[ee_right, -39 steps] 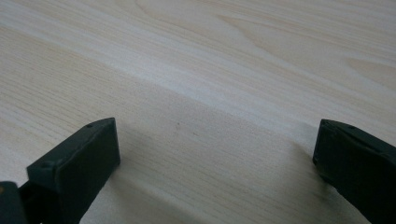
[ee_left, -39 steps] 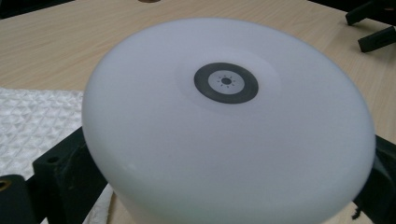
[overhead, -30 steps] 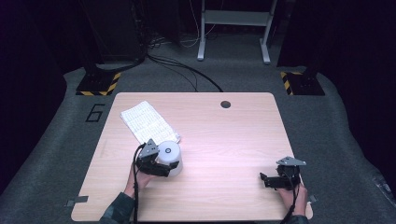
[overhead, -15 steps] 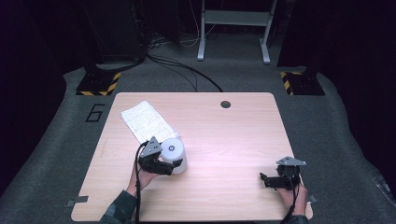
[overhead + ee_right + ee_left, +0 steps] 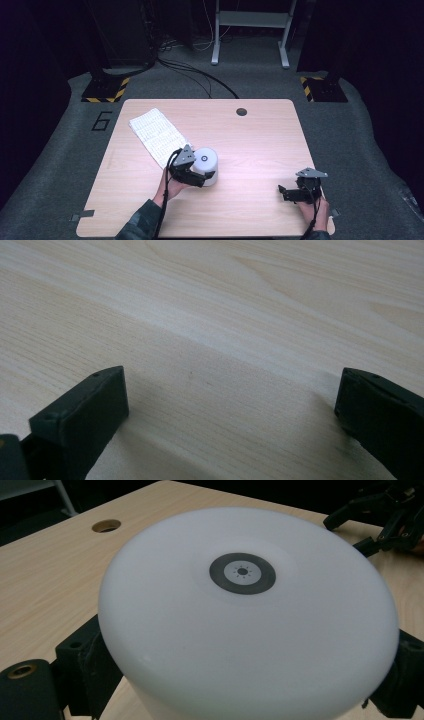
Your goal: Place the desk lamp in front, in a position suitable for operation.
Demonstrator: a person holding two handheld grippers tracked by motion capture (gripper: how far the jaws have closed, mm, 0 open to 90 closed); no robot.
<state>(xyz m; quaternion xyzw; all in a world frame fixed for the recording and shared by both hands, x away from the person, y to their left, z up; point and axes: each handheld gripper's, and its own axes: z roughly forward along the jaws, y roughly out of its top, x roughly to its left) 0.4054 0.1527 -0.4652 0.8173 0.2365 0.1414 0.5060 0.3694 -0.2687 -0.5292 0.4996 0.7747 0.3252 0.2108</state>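
Observation:
A white cylinder (image 5: 206, 167) with a small dark ring on its flat top (image 5: 242, 573) is at the table's front left of centre. My left gripper (image 5: 204, 176) is shut on it, one black jaw on each side of its wall (image 5: 245, 680). I cannot tell whether its base touches the wood. My right gripper (image 5: 283, 193) rests low at the front right, open, with bare wood between its jaws (image 5: 230, 410). It also appears far off in the left gripper view (image 5: 387, 515).
A white printed sheet (image 5: 156, 135) lies at an angle at the back left of the wooden table (image 5: 260, 145). A round cable hole (image 5: 242, 111) sits near the far edge. Grey carpet, cables and a metal stand lie beyond.
My left gripper has carried the white cylinder a little to the right, toward the table's middle. The right gripper has stayed where it was.

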